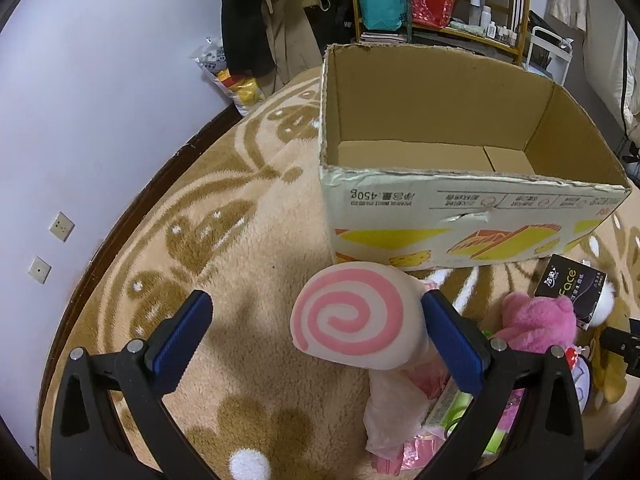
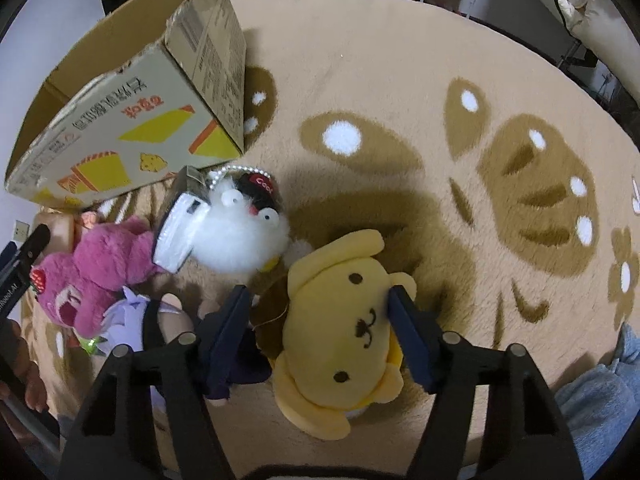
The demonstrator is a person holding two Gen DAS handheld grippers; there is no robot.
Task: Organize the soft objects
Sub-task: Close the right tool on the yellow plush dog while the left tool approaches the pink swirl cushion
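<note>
Yellow dog plush [image 2: 344, 328] on rug [image 2: 400, 80], framed by right gripper [image 2: 320, 300], right pad touching, left pad apart; swirl plush [image 1: 352, 316] beside spread left gripper [image 1: 316, 320]; cardboard box [image 1: 440, 216] far

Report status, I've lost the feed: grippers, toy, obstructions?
Left gripper open, swirl cushion between its fingers. Right gripper astride yellow dog plush, one pad touching. Cardboard box empty; nothing blocking.
</note>
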